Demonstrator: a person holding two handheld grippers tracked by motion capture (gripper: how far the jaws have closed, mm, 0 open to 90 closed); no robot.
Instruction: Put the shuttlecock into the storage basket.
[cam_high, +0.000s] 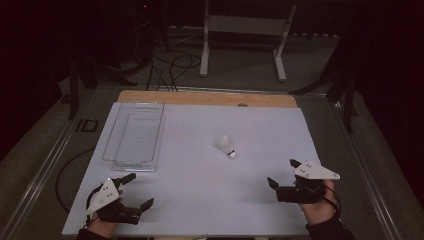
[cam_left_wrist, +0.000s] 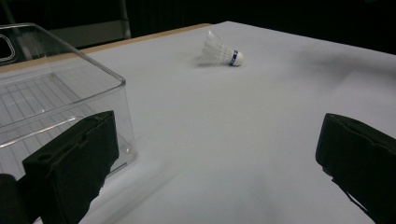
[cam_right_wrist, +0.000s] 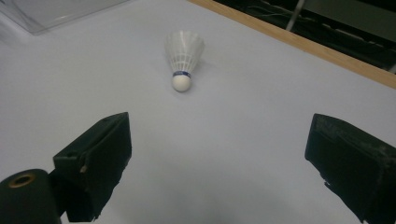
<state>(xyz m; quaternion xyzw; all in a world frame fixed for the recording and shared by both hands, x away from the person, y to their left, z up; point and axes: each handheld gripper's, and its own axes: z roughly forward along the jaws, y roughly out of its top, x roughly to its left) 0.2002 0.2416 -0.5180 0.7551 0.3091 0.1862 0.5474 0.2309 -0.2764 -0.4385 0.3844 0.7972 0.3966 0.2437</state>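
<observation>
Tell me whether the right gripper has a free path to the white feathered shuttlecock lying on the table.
Probably yes. The right gripper is open, and only bare white tabletop lies between it and the white feathered shuttlecock, whose cork points toward it.

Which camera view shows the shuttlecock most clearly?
The right gripper view: the shuttlecock lies close, with cork tip, blue band and feather skirt clear. In the left gripper view it is farther off, seen side-on. In the high view it is small, on the white table.
</observation>
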